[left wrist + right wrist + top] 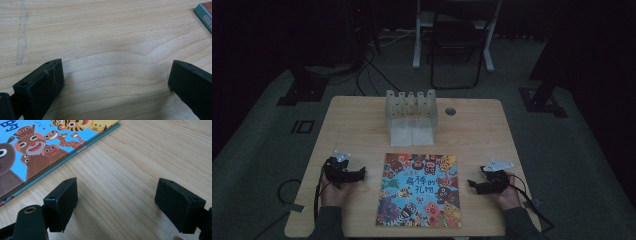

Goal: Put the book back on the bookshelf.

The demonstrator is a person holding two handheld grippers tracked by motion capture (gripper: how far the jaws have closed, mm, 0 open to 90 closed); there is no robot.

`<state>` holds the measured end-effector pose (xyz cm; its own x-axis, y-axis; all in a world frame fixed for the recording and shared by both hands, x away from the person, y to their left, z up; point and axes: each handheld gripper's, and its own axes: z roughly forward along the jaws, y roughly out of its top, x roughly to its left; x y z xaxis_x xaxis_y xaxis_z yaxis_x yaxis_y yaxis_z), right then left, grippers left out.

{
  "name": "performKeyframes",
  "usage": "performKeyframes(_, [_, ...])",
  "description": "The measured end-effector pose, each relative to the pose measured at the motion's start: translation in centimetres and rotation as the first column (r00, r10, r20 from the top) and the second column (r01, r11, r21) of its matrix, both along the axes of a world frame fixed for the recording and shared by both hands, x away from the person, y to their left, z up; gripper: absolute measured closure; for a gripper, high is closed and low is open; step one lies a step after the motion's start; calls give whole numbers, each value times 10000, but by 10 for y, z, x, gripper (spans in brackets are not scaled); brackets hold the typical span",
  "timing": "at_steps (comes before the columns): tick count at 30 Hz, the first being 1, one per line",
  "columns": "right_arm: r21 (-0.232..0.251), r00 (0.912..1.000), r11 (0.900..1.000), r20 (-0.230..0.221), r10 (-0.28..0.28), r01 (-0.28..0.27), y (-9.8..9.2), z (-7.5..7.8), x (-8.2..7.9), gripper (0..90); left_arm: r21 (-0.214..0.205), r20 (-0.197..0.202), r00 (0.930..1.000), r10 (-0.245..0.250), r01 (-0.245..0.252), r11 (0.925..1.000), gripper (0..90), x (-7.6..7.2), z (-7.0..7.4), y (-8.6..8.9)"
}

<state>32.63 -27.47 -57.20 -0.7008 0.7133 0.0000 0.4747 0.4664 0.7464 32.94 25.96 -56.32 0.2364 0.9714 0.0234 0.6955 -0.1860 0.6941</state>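
Note:
A colourful picture book (419, 190) with cartoon animals on a blue cover lies flat at the front middle of the wooden table (362, 112). My left gripper (361, 174) rests on the table to the book's left, pointing toward it. In the left gripper view its jaws stand wide apart over bare wood, and the left gripper (116, 80) has a corner of the book (206, 13) at the top right. My right gripper (471, 185) sits to the book's right. The right gripper (116, 202) is open with nothing between its jaws, the book's edge (45, 152) just ahead.
A clear plastic rack (411, 107) with upright slots and a sloped front stands at the back middle of the table. A round cable hole (450, 111) lies right of it. A folding chair (457, 40) and stand legs are on the floor behind.

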Motion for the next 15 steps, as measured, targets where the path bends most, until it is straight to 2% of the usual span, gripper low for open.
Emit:
performKeyframes(10, [12,10000,10000,-5,85,-85,0,0,1,179,0,2,10000,-3,3,10000,4,0,0,0])
performKeyframes(15, [-12,10000,10000,-21,-50,50,1,0,2,187,-10,8,10000,-24,24,10000,4,0,0,0])
